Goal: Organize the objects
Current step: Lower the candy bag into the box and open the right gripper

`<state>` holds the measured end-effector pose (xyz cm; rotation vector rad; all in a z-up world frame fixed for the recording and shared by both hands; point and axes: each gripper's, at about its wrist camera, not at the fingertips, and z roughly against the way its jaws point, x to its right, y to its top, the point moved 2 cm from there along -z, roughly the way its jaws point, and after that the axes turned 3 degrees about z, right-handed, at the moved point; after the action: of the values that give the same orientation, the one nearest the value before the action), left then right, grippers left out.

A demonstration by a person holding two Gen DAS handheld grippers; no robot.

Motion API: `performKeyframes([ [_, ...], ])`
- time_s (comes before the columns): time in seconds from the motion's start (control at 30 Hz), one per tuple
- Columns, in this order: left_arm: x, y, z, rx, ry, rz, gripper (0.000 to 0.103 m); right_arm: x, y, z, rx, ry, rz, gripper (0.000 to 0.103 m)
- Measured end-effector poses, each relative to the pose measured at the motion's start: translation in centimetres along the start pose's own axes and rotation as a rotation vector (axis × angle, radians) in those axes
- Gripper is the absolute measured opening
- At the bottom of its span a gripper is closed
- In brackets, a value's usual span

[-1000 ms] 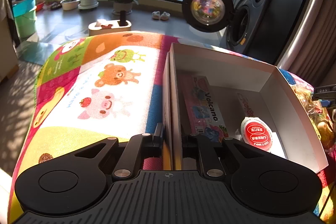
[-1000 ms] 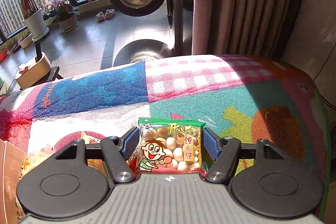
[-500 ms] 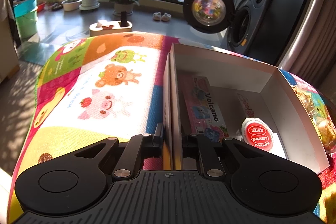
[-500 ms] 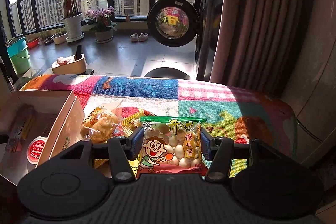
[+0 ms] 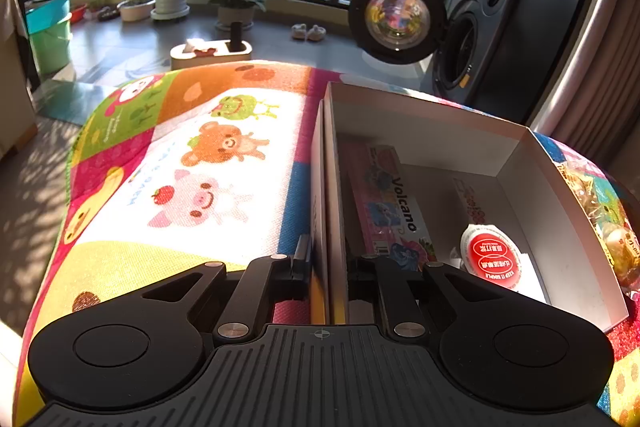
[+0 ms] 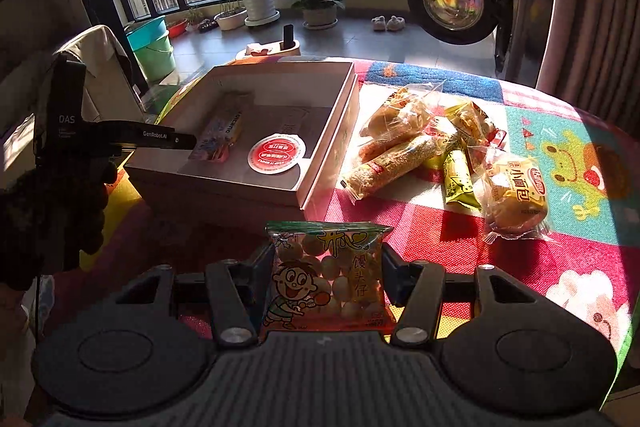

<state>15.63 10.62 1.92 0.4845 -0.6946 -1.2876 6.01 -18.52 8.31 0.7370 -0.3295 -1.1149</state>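
Left claw clamped on the near wall of the open white cardboard box, right claw closed on a green-topped cartoon snack packet, held at 6 o'clock of the box, wrapped breads lying at its 3 o'clock on the colourful counter mat.

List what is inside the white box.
Inside the white box: a pink Volcano packet, a red-lidded round cup, and a flat packet partly beneath it. The near corner is hidden by the wall.

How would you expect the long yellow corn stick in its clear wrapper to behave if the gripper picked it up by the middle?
The corn stick looks straight and puffed, so it is probably stiff and light, yet apt to crush under a firm squeeze. Its glossy wrapper may slip between the fingers. Being round, it could roll if nudged, though the bread packet beside it might stop it.
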Motion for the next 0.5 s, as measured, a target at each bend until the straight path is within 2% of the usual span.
performKeyframes([
  [0.23, 0.0, 0.0, 0.0, 0.0, -0.001, 0.004, 0.014, -2.7, 5.9, -1.3, 0.15, 0.066, -0.004, 0.055],
  [0.37, 0.0, 0.0, 0.0, -0.001, -0.004, 0.008, 0.014, -3.2, 8.3, -4.1, 0.164, 0.065, -0.03, 0.055],
  [0.5, 0.0, -0.1, 0.0, -0.001, -0.006, 0.008, 0.014, -3.4, 9.2, -7.0, 0.136, 0.056, -0.081, 0.055],
])
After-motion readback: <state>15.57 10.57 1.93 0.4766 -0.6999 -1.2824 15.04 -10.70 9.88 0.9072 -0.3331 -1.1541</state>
